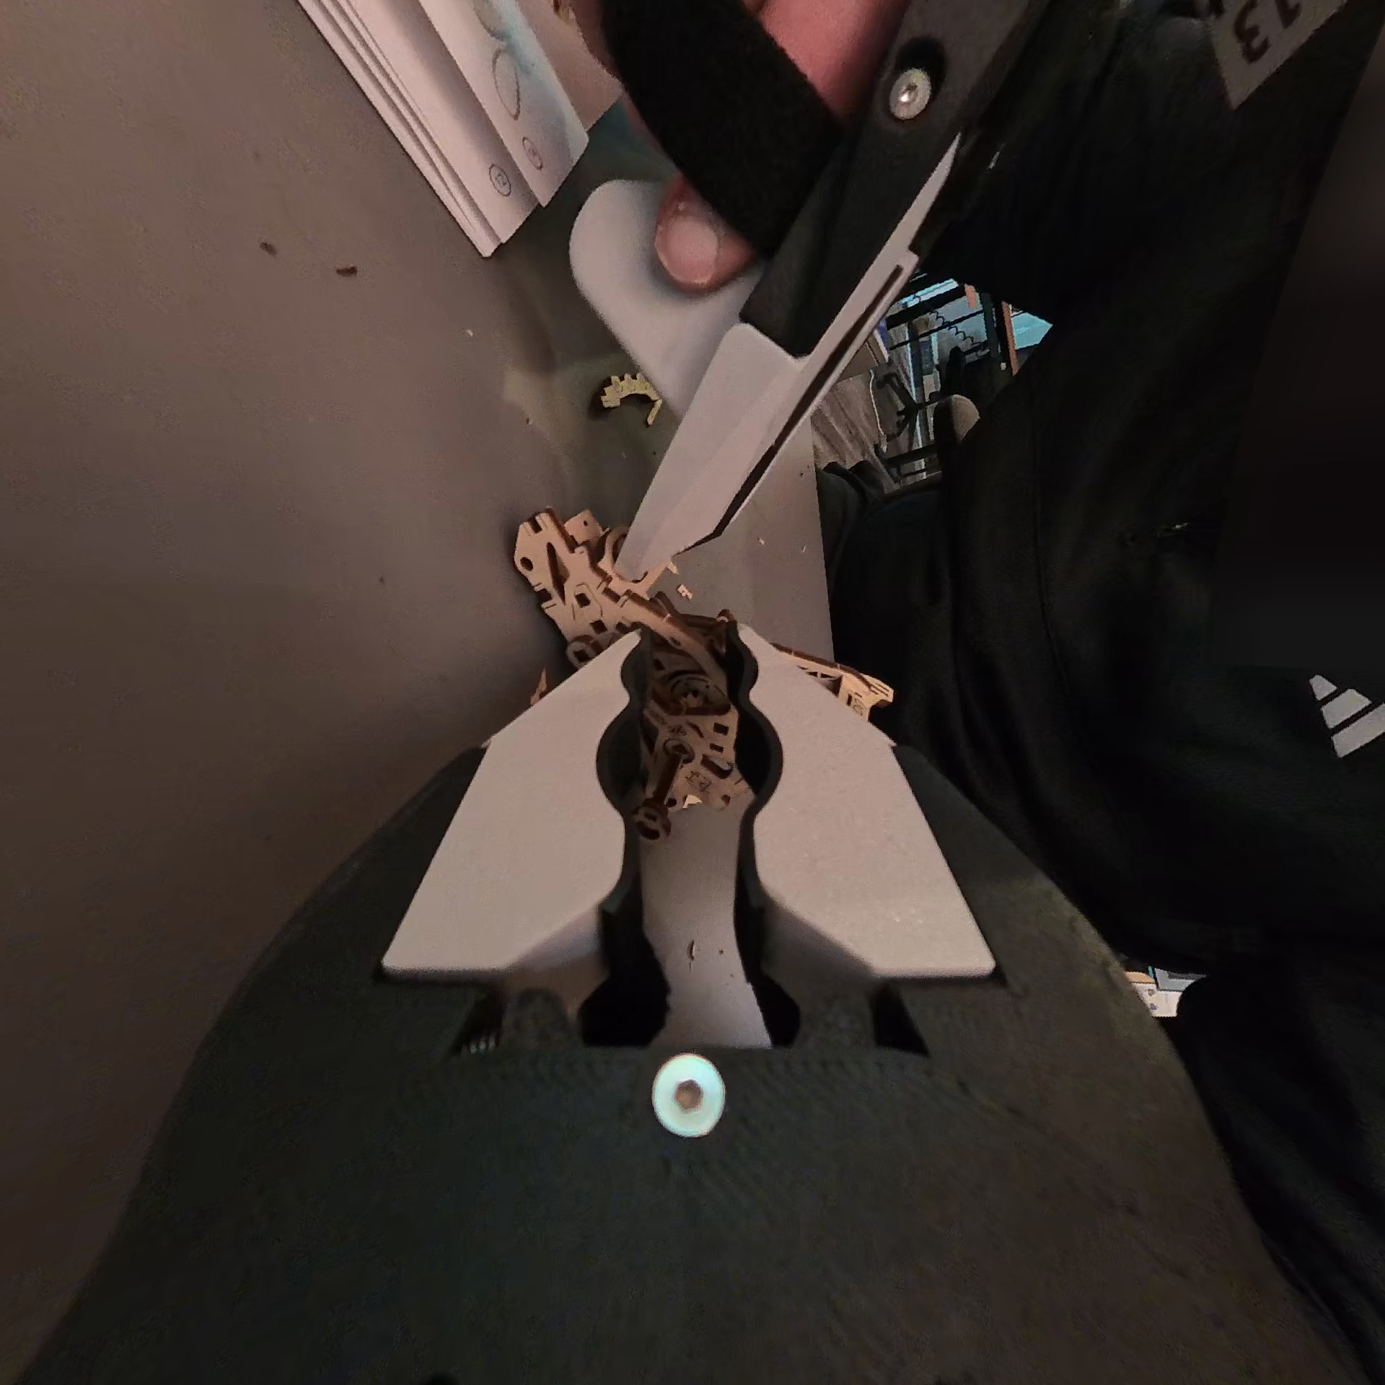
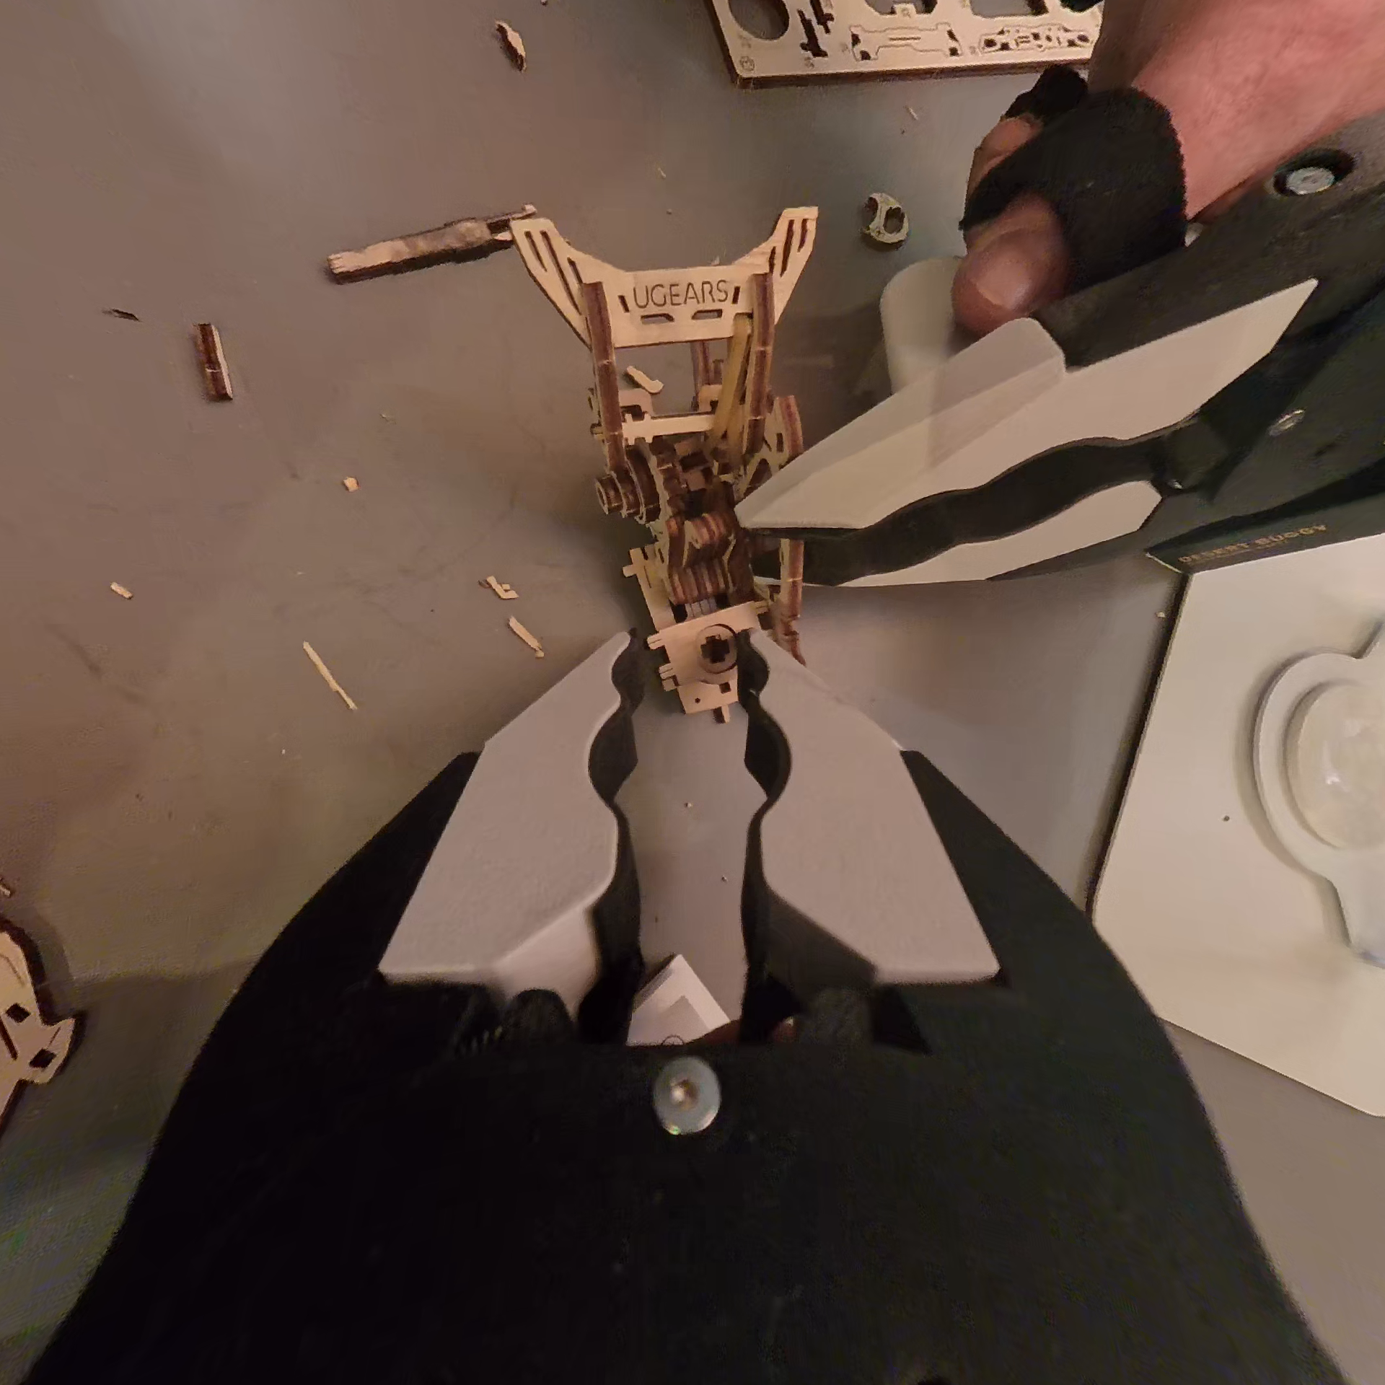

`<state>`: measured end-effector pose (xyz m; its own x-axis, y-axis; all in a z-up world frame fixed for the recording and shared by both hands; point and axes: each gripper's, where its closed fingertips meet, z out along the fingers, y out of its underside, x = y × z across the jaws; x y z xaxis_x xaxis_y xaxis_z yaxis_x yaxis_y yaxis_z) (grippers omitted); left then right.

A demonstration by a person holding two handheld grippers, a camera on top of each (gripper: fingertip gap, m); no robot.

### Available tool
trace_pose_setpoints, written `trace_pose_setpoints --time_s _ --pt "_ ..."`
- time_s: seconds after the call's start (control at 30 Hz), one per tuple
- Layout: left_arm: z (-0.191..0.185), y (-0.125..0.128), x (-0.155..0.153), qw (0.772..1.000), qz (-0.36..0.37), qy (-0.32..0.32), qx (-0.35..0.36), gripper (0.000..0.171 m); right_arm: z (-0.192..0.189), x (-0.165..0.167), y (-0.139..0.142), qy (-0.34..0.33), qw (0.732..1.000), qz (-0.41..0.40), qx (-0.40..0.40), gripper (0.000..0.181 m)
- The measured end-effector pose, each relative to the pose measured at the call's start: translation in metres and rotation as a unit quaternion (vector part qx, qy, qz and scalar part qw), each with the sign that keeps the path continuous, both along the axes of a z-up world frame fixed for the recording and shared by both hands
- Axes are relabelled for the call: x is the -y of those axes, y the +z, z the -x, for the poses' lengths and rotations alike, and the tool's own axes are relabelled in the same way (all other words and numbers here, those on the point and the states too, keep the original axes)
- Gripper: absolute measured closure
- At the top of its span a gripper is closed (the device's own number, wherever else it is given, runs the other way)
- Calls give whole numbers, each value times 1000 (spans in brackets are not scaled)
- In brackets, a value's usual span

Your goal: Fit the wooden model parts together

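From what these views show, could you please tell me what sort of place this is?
Probably a hobby or craft workbench: a grey tabletop strewn with wood offcuts, a punched-out plywood parts sheet, a half-built wooden model, and an instruction booklet.

Wooden model (image 2: pixel 693 480) on table (image 2: pixel 225 674), between both grippers' jaws

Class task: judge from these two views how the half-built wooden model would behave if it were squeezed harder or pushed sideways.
The wooden model looks fragile: it is thin slotted ply, and splinters litter the table. It is probably light for its size, being mostly openwork. Held by the right gripper at one narrow end, it might twist or tip if pushed.
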<state>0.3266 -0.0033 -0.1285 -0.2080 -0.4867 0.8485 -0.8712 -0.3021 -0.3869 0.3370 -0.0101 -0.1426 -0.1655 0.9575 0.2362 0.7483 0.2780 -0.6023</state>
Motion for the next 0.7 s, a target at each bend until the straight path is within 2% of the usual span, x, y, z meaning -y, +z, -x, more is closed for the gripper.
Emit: trace_pose_setpoints --time_s 0.33,0.7 --pt "0 0 -1 1000 5 10 -3 155 0 -1 0 -9 998 31 46 160" --pt "1 0 -3 1000 20 17 12 155 1 -4 0 -18 996 77 44 159"
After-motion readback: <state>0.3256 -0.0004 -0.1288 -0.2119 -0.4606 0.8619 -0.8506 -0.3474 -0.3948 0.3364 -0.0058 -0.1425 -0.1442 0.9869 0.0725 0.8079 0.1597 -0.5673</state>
